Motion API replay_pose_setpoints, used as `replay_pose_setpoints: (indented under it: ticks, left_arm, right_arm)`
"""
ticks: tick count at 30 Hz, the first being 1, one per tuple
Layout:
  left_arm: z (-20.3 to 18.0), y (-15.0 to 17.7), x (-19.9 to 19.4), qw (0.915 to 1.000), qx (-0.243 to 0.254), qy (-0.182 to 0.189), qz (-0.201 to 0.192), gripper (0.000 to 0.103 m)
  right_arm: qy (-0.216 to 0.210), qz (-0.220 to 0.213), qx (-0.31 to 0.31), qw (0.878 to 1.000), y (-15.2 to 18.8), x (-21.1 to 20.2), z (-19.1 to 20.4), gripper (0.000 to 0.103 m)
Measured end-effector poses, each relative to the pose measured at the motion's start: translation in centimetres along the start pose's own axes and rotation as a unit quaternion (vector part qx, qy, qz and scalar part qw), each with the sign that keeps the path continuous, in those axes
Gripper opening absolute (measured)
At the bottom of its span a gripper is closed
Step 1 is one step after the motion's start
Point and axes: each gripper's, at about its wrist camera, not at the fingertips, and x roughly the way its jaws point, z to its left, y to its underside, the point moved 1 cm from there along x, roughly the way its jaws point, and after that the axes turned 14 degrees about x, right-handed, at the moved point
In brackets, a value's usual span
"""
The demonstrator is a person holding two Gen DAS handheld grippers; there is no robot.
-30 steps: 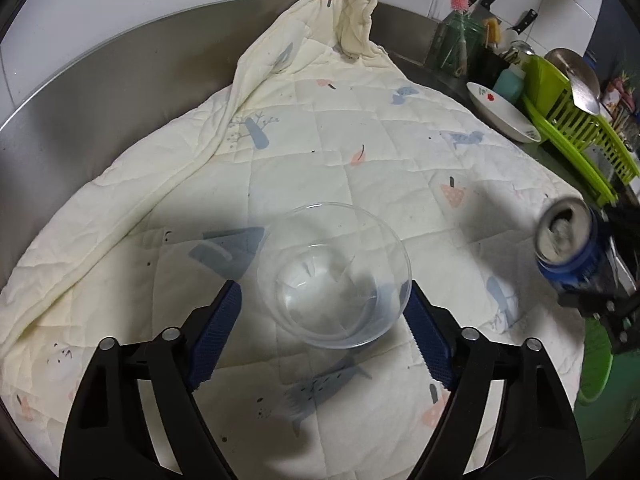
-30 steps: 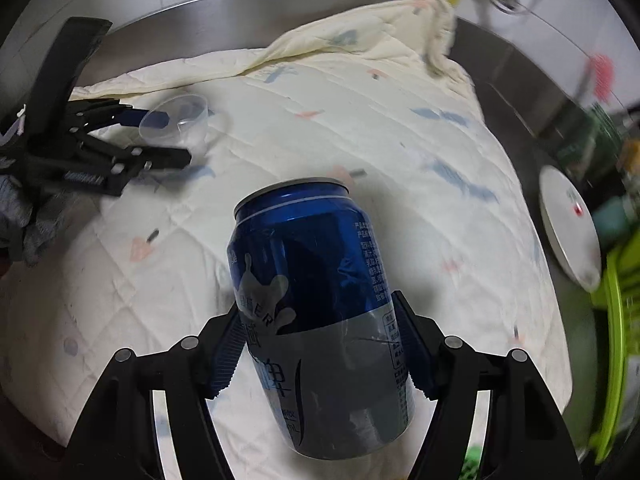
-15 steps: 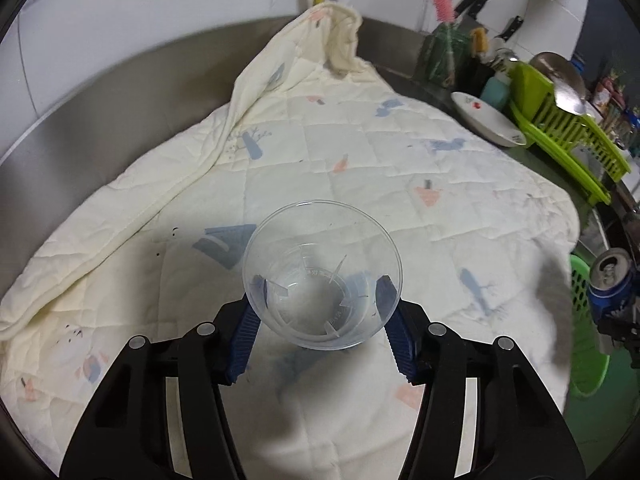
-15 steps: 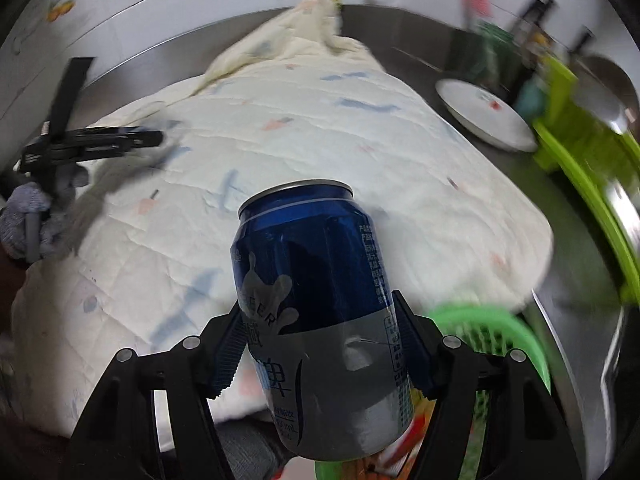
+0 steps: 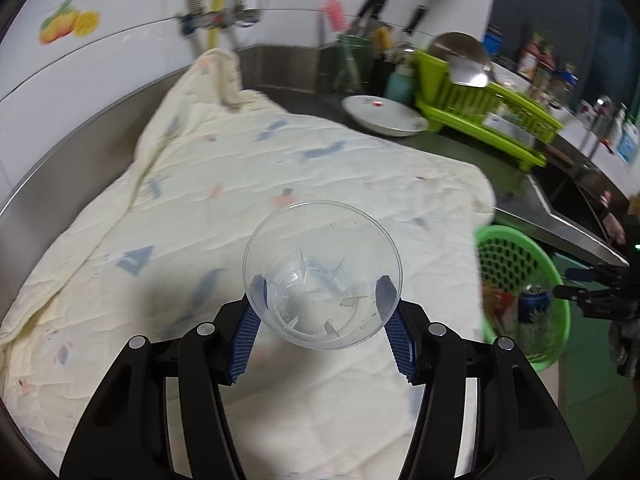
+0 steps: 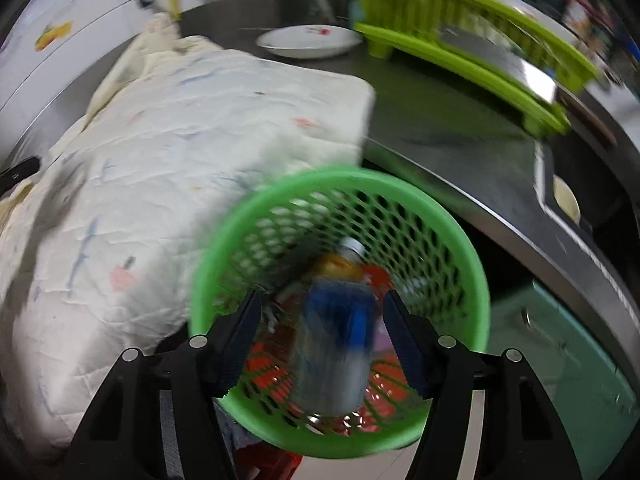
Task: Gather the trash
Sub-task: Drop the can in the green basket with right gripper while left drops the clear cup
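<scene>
Beyond both pairs of fingers, the cream quilted blanket (image 5: 248, 184) covers the steel counter (image 6: 440, 140); in my right view it lies to the left of the fingers. Beyond the blanket's far edge stand a lime dish rack (image 5: 480, 116) and a white plate (image 5: 380, 114). Directly ahead of my right gripper (image 6: 322, 316), below the counter edge, hangs the green mesh basket (image 6: 256, 216), its mouth tilted toward the camera. The blue can (image 6: 340, 344) appears blurred between my right fingers, in front of the basket's opening; gaps show on both sides, so the fingers stand wide and apart from it. Whether it has reached the orange-red litter in the basket I cannot tell. My left gripper (image 5: 320, 304) grips the clear plastic cup (image 5: 322, 276) between its blue pads (image 5: 244, 332), above the blanket, rim toward the camera.
</scene>
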Motion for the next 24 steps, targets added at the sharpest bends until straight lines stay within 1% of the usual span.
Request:
replay_pose_setpoints:
  ticks: [3, 8, 9, 12, 14, 15, 21, 23, 24]
  left_arm:
    - [-2.5, -0.7, 0.0, 0.9998, 0.017, 0.014, 0.0, 0.056]
    - [-6.4, -1.6, 0.5, 0.9984, 0.045, 0.035, 0.001, 0.056]
    - [-7.5, -1.8, 0.7, 0.9976, 0.052, 0.046, 0.001, 0.056]
    - [-10.0, -2.1, 1.2, 0.9957, 0.071, 0.06, 0.005, 0.056]
    - [-12.3, -2.2, 2.0, 0.9934, 0.089, 0.071, 0.01, 0.056]
    - [-13.5, -2.3, 2.4, 0.9921, 0.1, 0.075, 0.013, 0.056]
    - [-18.2, -2.8, 4.9, 0.9862, 0.128, 0.1, 0.033, 0.056]
    - [-19.7, -3.1, 5.9, 0.9843, 0.133, 0.108, 0.043, 0.057]
    - [-20.3, -3.3, 6.4, 0.9836, 0.135, 0.11, 0.046, 0.057]
  right_arm:
    - [-0.002, -0.003, 0.015, 1.0, 0.6, 0.0, -1.5, 0.062]
    - [-0.009, -0.019, 0.029, 0.999, 1.5, -1.4, -3.2, 0.062]
    - [-0.008, -0.022, 0.033, 0.999, 1.7, -1.7, -3.5, 0.062]
    - [-0.005, -0.03, 0.043, 0.999, 2.4, -2.4, -4.5, 0.062]
    - [0.003, -0.037, 0.047, 0.998, 3.1, -2.9, -5.0, 0.062]
    - [0.0, -0.04, 0.048, 0.998, 3.5, -3.2, -5.2, 0.062]
    - [0.011, -0.057, 0.045, 0.997, 5.6, -4.2, -6.1, 0.062]
    - [0.01, -0.063, 0.047, 0.997, 6.2, -4.4, -6.2, 0.064]
    - [0.011, -0.066, 0.048, 0.997, 6.5, -4.5, -6.3, 0.067]
